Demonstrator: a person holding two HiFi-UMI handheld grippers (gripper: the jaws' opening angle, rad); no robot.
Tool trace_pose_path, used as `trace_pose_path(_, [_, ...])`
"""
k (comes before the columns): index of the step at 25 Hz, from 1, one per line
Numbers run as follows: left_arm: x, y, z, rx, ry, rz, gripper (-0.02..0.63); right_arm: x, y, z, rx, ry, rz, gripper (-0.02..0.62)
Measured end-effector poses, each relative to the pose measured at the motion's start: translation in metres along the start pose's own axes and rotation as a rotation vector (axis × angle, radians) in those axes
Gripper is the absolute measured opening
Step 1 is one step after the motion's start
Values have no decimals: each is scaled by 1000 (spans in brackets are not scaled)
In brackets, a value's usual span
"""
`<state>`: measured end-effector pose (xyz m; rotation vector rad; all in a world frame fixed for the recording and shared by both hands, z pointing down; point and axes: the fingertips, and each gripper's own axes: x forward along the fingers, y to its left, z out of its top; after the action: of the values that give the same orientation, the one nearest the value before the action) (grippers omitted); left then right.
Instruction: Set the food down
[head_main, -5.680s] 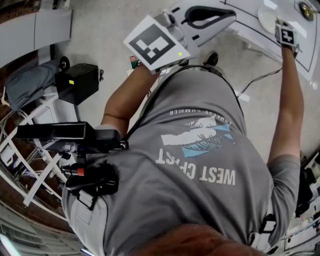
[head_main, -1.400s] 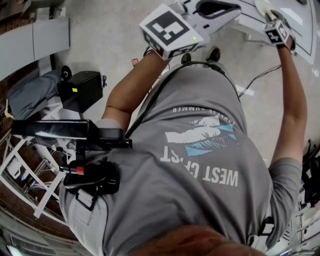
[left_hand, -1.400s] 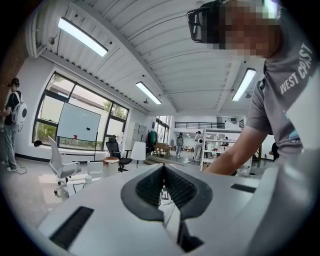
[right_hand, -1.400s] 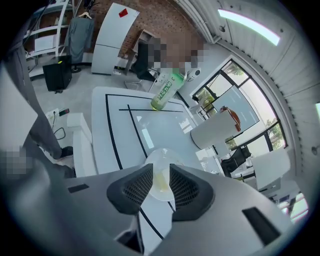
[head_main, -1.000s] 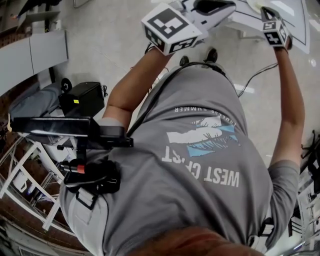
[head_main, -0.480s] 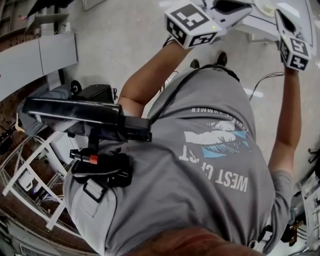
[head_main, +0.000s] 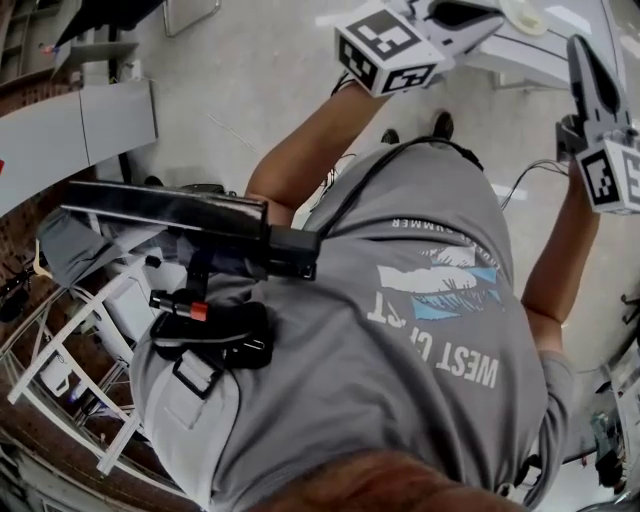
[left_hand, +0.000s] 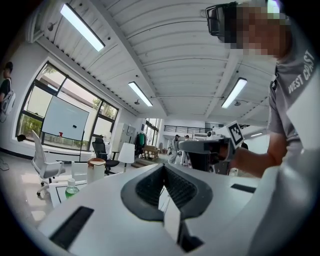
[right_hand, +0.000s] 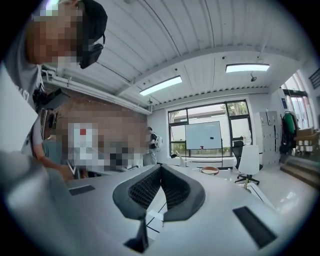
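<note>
In the head view a pale plate (head_main: 524, 14) lies on the white table (head_main: 545, 60) at the top right; I cannot make out any food on it. My right gripper (head_main: 578, 43) is raised near the camera, apart from the plate, its jaws shut on nothing. In the right gripper view the right gripper (right_hand: 160, 168) points level across the room with its dark pads (right_hand: 145, 187) together. My left gripper (head_main: 497, 18) hovers by the table's near edge. The left gripper view shows the left gripper (left_hand: 163, 168) shut and empty, with the right gripper (left_hand: 210, 148) in the background.
A black camera rig (head_main: 200, 240) juts from the person's waist at the left. White shelving (head_main: 70, 370) and a grey cabinet (head_main: 75, 125) stand on the floor at the left. A cable (head_main: 525, 175) runs under the table. A lidded tub (left_hand: 96, 169) and a green bottle (left_hand: 71, 189) stand on a far desk.
The right gripper has lifted off the plate area, come up toward the camera and rolled over. The left gripper has stayed about where it was.
</note>
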<state>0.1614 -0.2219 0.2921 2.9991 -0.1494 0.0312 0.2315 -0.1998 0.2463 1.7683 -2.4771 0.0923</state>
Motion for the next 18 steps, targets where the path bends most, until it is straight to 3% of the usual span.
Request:
trace_pose_path(6, [-2,3,11,7,-22,-20,8,-23,28,35,-22,-50,1,8])
trace_pose_path(18, [-14,2,7,14,-44,-54,8,-60,59,42,-1,-95,-61,8])
